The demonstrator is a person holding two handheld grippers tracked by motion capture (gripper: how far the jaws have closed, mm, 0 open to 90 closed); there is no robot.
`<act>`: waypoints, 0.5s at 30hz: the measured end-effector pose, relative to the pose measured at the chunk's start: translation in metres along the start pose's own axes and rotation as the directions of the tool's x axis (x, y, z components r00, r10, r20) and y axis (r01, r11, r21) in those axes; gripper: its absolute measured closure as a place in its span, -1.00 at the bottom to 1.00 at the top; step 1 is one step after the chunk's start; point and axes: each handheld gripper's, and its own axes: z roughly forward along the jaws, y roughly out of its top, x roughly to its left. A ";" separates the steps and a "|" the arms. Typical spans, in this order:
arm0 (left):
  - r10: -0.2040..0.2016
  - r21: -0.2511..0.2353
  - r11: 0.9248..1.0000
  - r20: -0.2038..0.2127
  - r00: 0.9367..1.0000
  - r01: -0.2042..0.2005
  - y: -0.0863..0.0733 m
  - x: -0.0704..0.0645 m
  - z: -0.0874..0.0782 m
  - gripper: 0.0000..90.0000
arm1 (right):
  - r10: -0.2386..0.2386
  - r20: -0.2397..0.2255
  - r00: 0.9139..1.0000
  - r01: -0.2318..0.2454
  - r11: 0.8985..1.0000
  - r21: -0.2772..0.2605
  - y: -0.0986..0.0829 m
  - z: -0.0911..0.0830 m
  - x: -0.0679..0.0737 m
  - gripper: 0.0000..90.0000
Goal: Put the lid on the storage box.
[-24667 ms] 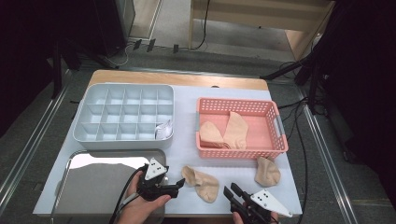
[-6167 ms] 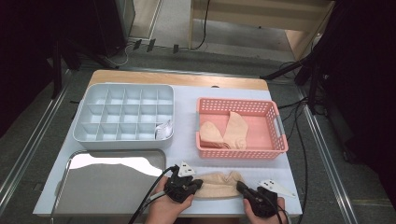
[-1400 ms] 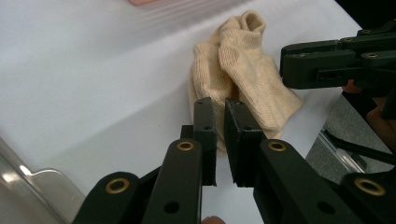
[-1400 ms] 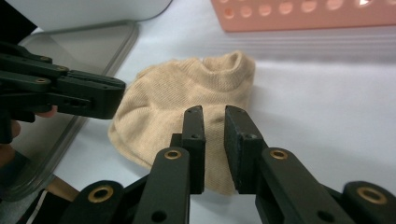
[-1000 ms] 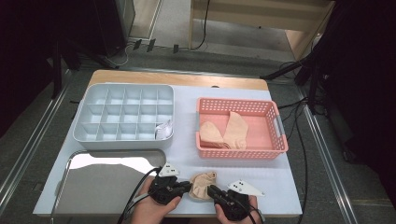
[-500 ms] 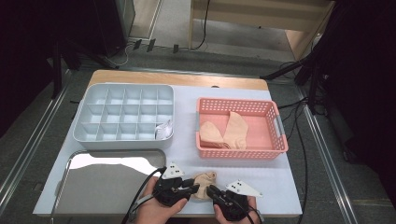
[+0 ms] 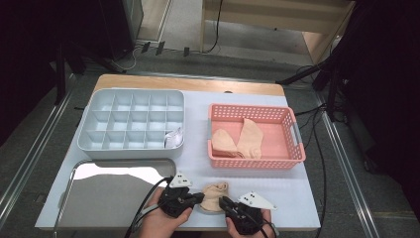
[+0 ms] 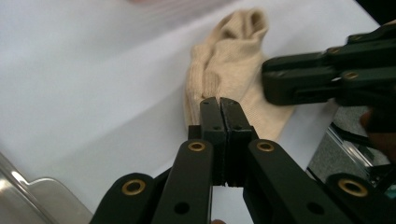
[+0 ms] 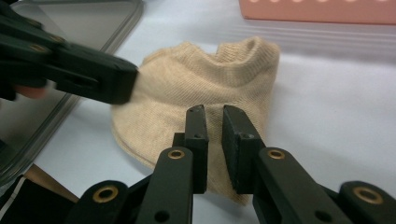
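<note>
My left hand-held gripper (image 8: 219, 105) has its jaws pressed together at the near edge of the folded beige knitted sock (image 7: 214, 195), pinching it as far as I can tell. My right hand-held gripper (image 9: 213, 114) has its jaws slightly apart over the sock's other end. The sock lies on the white surface (image 7: 297, 193) between them, beside the shiny metal tray (image 7: 114, 198). Farther off stand the pink plastic basket (image 7: 277, 161) holding more beige socks (image 7: 237, 140) and the grey compartment organiser (image 7: 99, 148).
</note>
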 end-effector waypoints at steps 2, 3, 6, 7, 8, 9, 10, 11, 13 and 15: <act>0.003 0.002 1.000 -0.001 1.000 -0.003 0.000 0.000 0.002 1.00 | -0.002 -0.002 1.000 0.002 1.000 -0.003 0.000 0.000 0.000 0.74; 0.009 -0.003 1.000 -0.008 1.000 -0.009 0.000 -0.001 0.003 1.00 | 0.001 0.001 1.000 -0.001 1.000 -0.001 0.000 -0.002 0.000 0.69; 0.019 -0.004 1.000 -0.020 1.000 -0.019 -0.001 -0.002 0.002 1.00 | 0.006 0.018 1.000 -0.005 0.999 -0.053 -0.001 -0.010 0.000 0.62; 0.015 -0.010 1.000 -0.018 1.000 -0.015 -0.002 -0.001 0.002 1.00 | 0.023 0.012 1.000 -0.022 0.996 -0.084 -0.001 -0.015 -0.002 0.60; 0.015 -0.013 1.000 -0.019 1.000 -0.015 -0.002 -0.001 0.002 1.00 | 0.047 0.013 0.999 -0.046 0.994 -0.097 -0.001 -0.019 -0.004 0.57; 0.016 -0.008 1.000 -0.020 1.000 -0.016 -0.002 0.000 0.002 1.00 | 0.061 0.014 0.998 -0.059 0.992 -0.110 -0.002 -0.020 -0.007 0.56; 0.016 -0.008 1.000 -0.020 1.000 -0.016 -0.002 0.000 0.002 1.00 | 0.078 0.017 0.997 -0.075 0.991 -0.111 -0.002 -0.021 -0.010 0.54; 0.017 -0.008 1.000 -0.021 1.000 -0.018 -0.003 -0.001 0.002 1.00 | 0.100 0.015 0.995 -0.097 0.989 -0.110 -0.004 -0.021 -0.011 0.52; 0.022 -0.008 1.000 -0.022 1.000 -0.022 -0.003 -0.001 0.002 1.00 | 0.130 0.006 0.992 -0.129 0.987 -0.092 -0.006 -0.018 -0.013 0.49; 0.029 -0.006 1.000 -0.023 0.999 -0.029 -0.003 -0.001 0.002 1.00 | 0.158 -0.013 0.987 -0.159 0.984 -0.075 -0.009 -0.014 -0.014 0.44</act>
